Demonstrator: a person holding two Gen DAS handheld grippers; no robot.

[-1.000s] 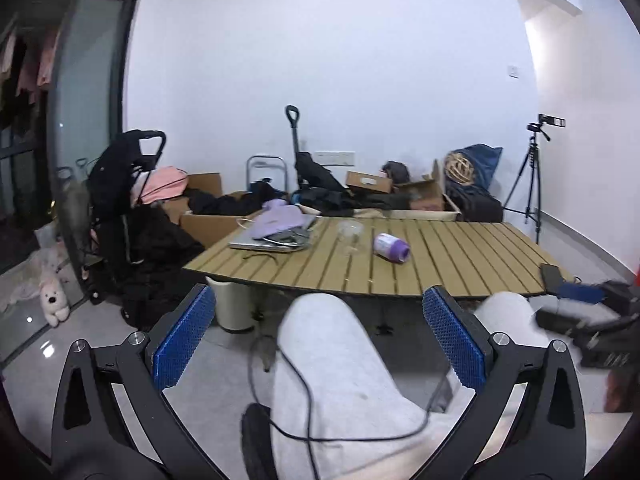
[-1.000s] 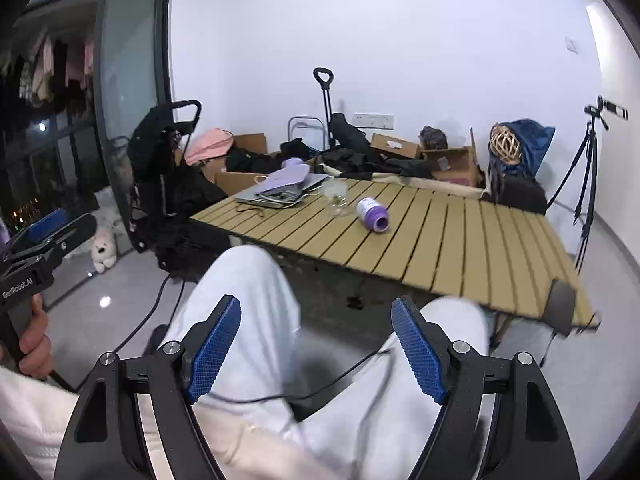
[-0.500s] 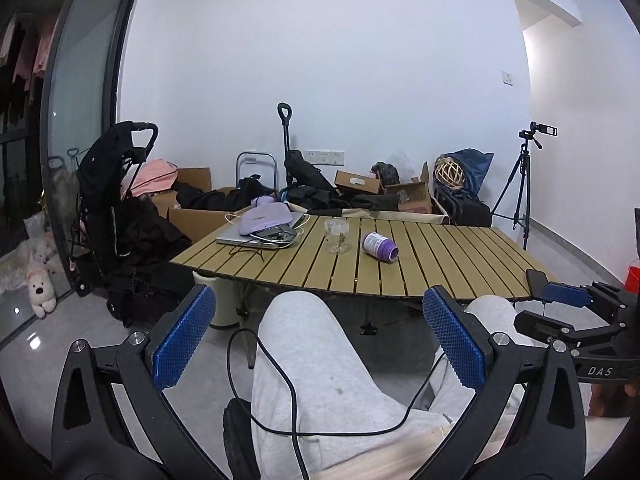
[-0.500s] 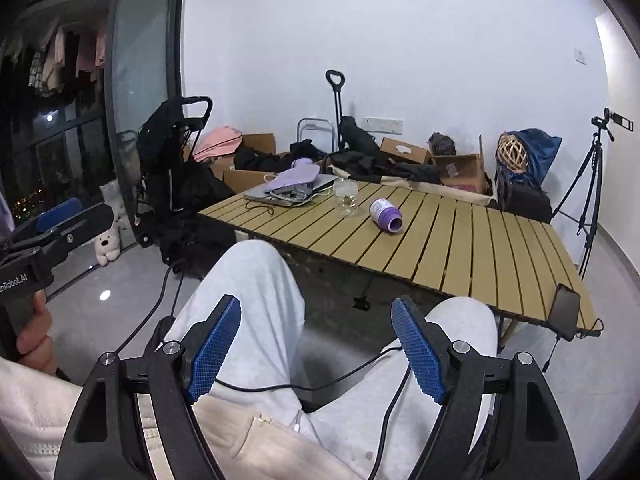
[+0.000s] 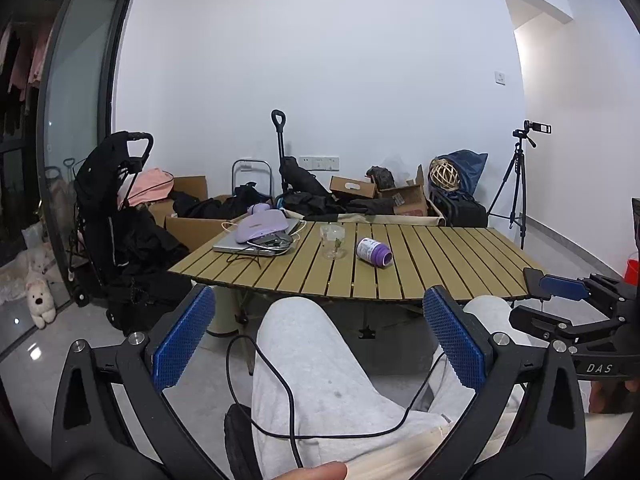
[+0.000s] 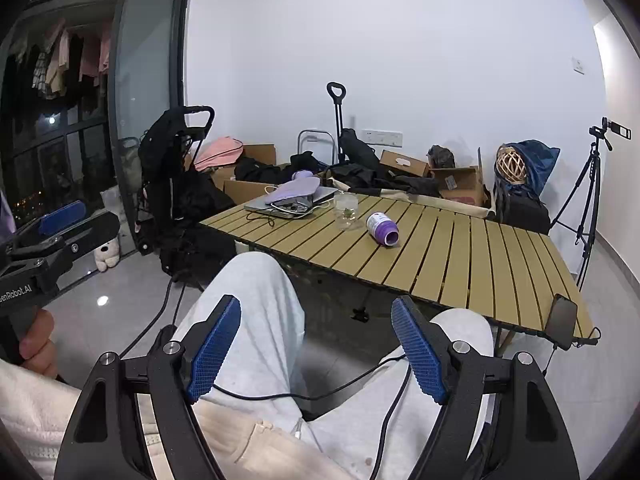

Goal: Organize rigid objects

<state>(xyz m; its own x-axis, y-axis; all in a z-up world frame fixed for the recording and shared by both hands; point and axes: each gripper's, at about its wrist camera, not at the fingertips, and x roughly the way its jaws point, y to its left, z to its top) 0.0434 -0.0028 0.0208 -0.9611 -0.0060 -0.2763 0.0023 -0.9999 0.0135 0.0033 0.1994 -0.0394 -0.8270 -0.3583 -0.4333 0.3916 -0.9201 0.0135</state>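
The left gripper (image 5: 318, 334) is spread wide and holds nothing; it hangs over the seated person's lap, aimed at the tabletop (image 5: 420, 268), so it looks parked at a ready height rather than committed to a reach. The right gripper (image 6: 316, 354) is likewise wide and empty, low over the knees. Both are well apart from anything on the tabletop, which suggests that organizing has not started and the person is sizing up the layout.

Beyond the knees, 2 rigid things sit mid-tabletop toward the far left. A clear glass (image 5: 333, 242) stands upright, with something small and green inside that is too small to identify. Just right of it, close but apart, a purple bottle (image 5: 374, 252) lies on its side, its purple cap end pointing near and right. Lying across the slats, it could roll when nudged, so a grip across its body seems safer than a push.

At the far left corner a laptop (image 5: 256, 244) carries a lilac pouch (image 5: 262, 228) and loose cables, stacked as if set aside. A dark phone (image 6: 562, 322) rests at the near right edge, partly overhanging, where an arm sweeping in could knock it off.

The bottle is the likely first pick, since it is the 1 thing not standing.
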